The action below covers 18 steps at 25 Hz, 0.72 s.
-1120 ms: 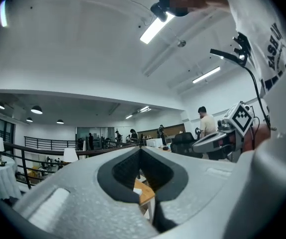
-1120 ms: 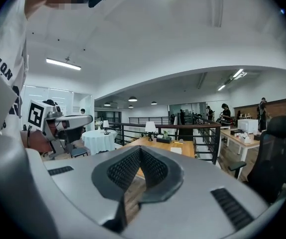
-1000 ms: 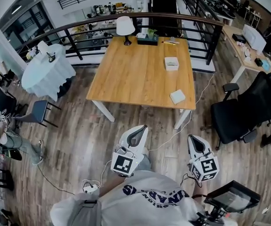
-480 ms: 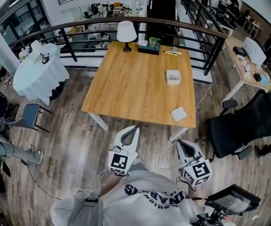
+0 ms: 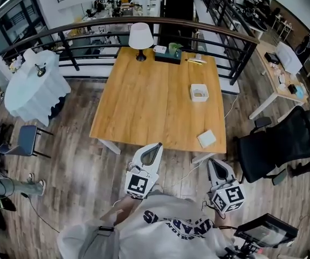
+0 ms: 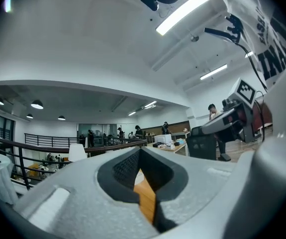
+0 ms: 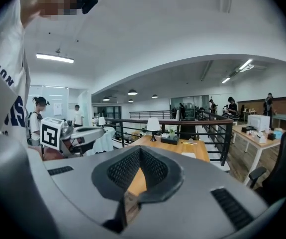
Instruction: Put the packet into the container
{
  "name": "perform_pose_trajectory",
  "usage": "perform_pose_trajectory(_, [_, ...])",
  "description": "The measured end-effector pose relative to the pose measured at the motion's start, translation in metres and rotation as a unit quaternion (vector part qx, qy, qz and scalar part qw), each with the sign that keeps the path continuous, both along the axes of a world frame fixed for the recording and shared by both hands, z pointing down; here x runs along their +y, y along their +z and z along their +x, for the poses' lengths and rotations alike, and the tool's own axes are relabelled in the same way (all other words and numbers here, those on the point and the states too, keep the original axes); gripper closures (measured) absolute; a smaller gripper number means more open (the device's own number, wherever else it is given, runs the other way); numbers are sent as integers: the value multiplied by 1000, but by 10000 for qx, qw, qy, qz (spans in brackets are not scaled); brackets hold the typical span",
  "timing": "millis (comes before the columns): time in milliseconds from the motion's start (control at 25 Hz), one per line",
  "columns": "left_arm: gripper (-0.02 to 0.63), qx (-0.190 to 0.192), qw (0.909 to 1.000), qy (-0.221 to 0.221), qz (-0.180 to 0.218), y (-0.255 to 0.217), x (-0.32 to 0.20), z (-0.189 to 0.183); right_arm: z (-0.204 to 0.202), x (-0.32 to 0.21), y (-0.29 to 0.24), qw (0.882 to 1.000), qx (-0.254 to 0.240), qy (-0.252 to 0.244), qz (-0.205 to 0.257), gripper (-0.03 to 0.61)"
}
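Observation:
A white packet (image 5: 206, 138) lies flat near the front right corner of the wooden table (image 5: 144, 101). The square white container (image 5: 199, 92) stands farther back on the table's right side, something pale inside it. Both grippers hang in front of the person's chest, short of the table's front edge and over the floor. My left gripper (image 5: 157, 145) points at the table edge, shut and empty. My right gripper (image 5: 213, 162) is shut too, empty, just below the packet's corner. The left gripper view (image 6: 140, 151) and the right gripper view (image 7: 140, 149) show closed tips with the tabletop beyond.
A white lamp (image 5: 140, 35) and a dark tray (image 5: 168, 53) stand at the table's far edge, with pencils (image 5: 197, 61) beside them. A curved railing (image 5: 235, 42) runs behind. A black office chair (image 5: 276, 144) sits to the right, a white-draped round table (image 5: 33, 88) to the left.
The person has stepped closer to the table, so it now sits nearer in the head view. Both grippers stay shut and have come close to the table's front edge.

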State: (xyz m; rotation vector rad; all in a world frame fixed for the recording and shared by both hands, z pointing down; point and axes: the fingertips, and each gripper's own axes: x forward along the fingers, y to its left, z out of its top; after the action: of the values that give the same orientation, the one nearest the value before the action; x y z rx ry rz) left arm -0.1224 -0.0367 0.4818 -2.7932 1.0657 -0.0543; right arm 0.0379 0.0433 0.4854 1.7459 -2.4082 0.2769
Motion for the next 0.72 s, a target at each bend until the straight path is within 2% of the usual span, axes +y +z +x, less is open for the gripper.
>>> perform_pose_trajectory(120, [609, -268, 9994, 214, -63, 17, -17, 4, 0, -16, -3, 9990, -260, 345, 100, 571])
perform_pose_trajectory(200, [609, -349, 9989, 312, 69, 16, -22, 8, -1, -20, -4, 9985, -330, 421, 104, 571])
perform_pose_trajectory(320, [609, -338, 9986, 382, 150, 14, -34, 10, -3, -28, 1, 9988, -268, 398, 37, 571])
perform_pose_trajectory(440, [609, -132, 9990, 422, -114, 16, -46, 15, 1, -35, 5, 9986, -259, 467, -26, 571])
perform_pose_trajectory(560, [609, 57, 9990, 380, -217, 8, -48, 18, 9, -41, 11, 9983, -292, 489, -132, 571])
perform_pose_trajectory(720, [609, -103, 9991, 95, -406, 17, -54, 9, 7, -67, 14, 9988, -406, 229, -155, 571])
